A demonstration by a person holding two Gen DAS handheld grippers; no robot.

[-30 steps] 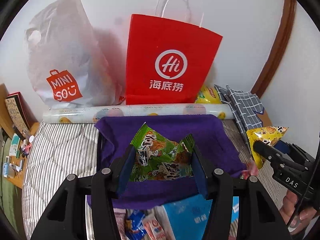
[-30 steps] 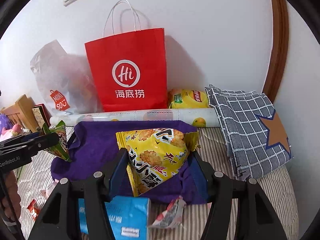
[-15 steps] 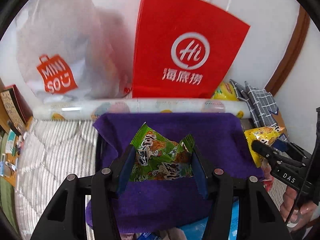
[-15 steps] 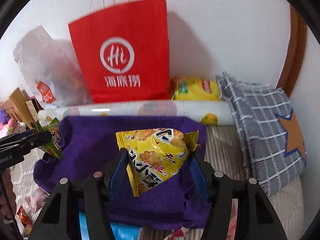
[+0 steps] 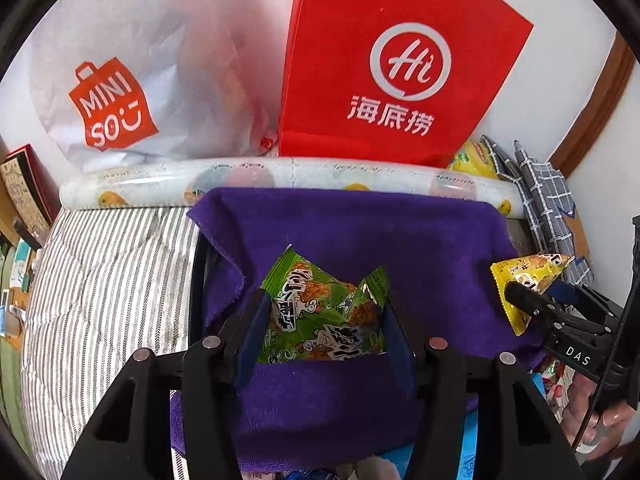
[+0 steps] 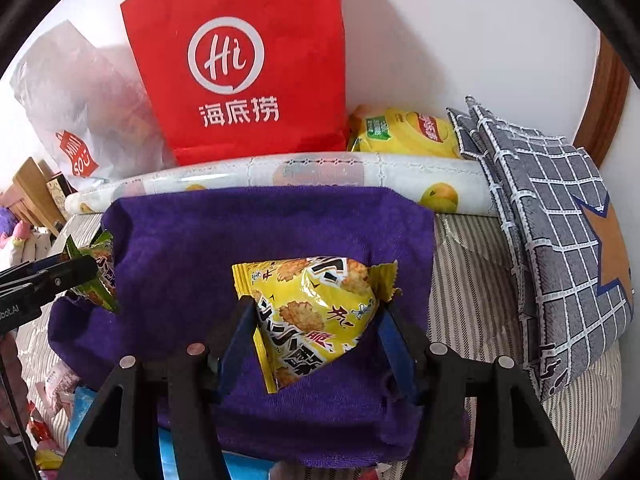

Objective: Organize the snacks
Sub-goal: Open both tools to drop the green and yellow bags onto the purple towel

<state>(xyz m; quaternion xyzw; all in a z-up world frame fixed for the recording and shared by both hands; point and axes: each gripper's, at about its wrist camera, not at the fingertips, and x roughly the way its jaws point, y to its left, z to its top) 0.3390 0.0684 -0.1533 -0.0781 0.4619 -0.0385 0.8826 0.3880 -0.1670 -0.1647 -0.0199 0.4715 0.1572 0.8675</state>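
Between our left gripper's [image 5: 324, 320] blue pads sits the green snack packet [image 5: 320, 320], pinched at both sides, and our right gripper [image 6: 316, 320] likewise clamps the yellow snack packet [image 6: 316, 316] across its belly. Compared with a second ago, both packets now hang lower and closer over the purple cloth [image 5: 360, 232], which fills more of each view, while the loose snacks in front of it have nearly slipped out of sight below. We judge that both are being brought down for setting on the cloth, so the placing step is near and release is still to come.

Both packets are puffy, crinkled glossy film with serrated end seals, triangular in outline; they will dent under the pads and may slide. The cloth looks soft and nappy, draped over something dark-edged. Behind it lies a printed plastic-wrapped roll [image 5: 280, 176], then a stiff red paper bag [image 6: 240, 60] and a translucent white plastic bag [image 5: 132, 80] by the wall. Striped quilted bedding [image 5: 112, 280] lies beneath, and a checked grey fabric piece [image 6: 560, 260] at right
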